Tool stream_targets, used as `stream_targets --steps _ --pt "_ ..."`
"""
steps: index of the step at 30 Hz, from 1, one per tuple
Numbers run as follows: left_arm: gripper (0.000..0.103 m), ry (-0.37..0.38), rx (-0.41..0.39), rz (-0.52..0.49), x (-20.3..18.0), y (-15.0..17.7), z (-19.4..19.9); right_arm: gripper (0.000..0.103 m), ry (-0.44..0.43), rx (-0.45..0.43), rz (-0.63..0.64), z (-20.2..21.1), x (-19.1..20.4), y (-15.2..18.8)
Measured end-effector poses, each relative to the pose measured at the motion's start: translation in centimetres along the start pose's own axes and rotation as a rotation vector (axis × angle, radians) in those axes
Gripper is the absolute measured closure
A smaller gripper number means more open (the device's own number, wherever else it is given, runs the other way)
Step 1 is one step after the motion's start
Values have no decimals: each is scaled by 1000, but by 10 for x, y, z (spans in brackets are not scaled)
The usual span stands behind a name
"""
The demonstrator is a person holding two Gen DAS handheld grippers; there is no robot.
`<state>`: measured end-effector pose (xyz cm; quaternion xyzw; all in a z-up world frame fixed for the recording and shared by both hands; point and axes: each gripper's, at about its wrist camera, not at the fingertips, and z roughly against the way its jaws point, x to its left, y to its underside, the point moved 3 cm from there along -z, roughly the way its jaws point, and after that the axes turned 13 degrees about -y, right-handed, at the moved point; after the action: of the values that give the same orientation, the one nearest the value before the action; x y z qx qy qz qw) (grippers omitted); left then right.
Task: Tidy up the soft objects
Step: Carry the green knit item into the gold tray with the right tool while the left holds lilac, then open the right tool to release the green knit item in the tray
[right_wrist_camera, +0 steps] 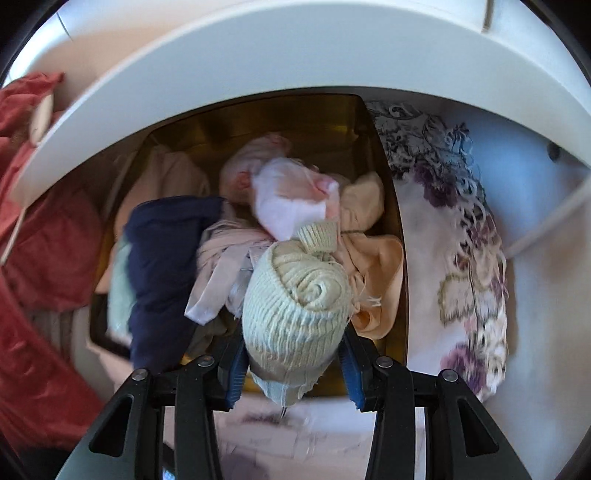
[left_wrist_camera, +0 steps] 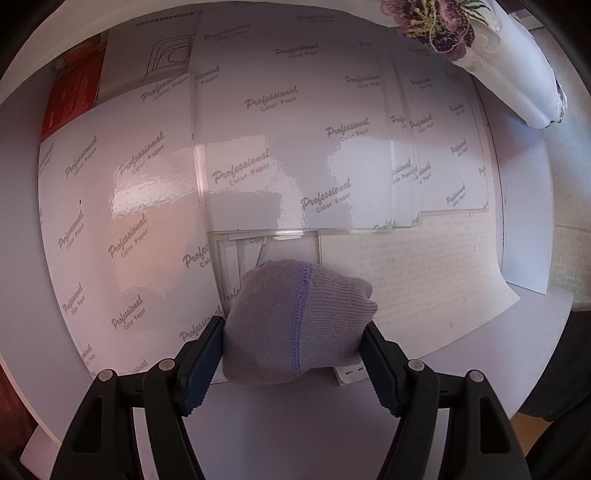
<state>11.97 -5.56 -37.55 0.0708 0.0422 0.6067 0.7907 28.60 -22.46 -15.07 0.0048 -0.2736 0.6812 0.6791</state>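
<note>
Two tools, each clamped on a knit piece. Left tool (left_wrist_camera: pixel 293 354): jaws spread wide but the ribbed blue pads press both sides of a grey knit bundle (left_wrist_camera: pixel 295 317), fine rib, with a blue-violet stitched seam running down its middle; shape rounded, like a rolled sock. It sits right between the fingers, over a table (left_wrist_camera: pixel 436 373) covered with glossy white sheets (left_wrist_camera: pixel 258 147) printed "Professional Color Paper", overlapping and reflective. A plain sheet with faint text (left_wrist_camera: pixel 424 280) lies to the right, a red booklet (left_wrist_camera: pixel 70 99) at far left, and a white cloth with purple floral embroidery (left_wrist_camera: pixel 443 26) at top right.

Right tool (right_wrist_camera: pixel 293 363): pinching a cream chunky-rib knit roll (right_wrist_camera: pixel 295 295), spiral end facing the camera, frayed threads at the lower edge. The roll hangs above a dark box with a gold lining (right_wrist_camera: pixel 325 122), full of soft items: navy fabric (right_wrist_camera: pixel 162 258), pale pink cloth (right_wrist_camera: pixel 291 195), peach cloth (right_wrist_camera: pixel 373 254), lilac satin strips (right_wrist_camera: pixel 221 273). Floral-print fabric (right_wrist_camera: pixel 461 240) is just right of the box, red cloth (right_wrist_camera: pixel 48 240) on the left. View slightly blurred
</note>
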Motion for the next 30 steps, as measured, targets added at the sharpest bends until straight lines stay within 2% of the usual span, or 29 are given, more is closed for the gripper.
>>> stream_targets --steps 4,8,9,11,12,18,20,25,30 --pt "30 0 0 1 1 0 0 59 32 53 36 -24 0 0" --pt "30 -6 1 -3 0 0 -1 56 -11 47 31 -23 0 7" --pt "30 -5 1 -2 0 0 -1 54 -17 47 26 -22 -1 8" --pt "30 -5 1 -1 -1 -1 -2 40 -20 32 17 -15 -3 11" --pt "30 -4 0 0 -1 -1 -2 39 -17 24 14 -11 -4 12" --pt "30 -2 0 1 0 -1 -2 39 -14 -35 -23 12 -12 15" --pt "30 -1 -1 2 0 -1 -2 42 -6 -49 -24 19 -13 19" --pt "30 0 -2 -1 1 0 -2 43 36 -25 -6 10 -12 20" --pt "30 2 -3 -4 1 0 -2 39 27 -63 -9 20 -11 22"
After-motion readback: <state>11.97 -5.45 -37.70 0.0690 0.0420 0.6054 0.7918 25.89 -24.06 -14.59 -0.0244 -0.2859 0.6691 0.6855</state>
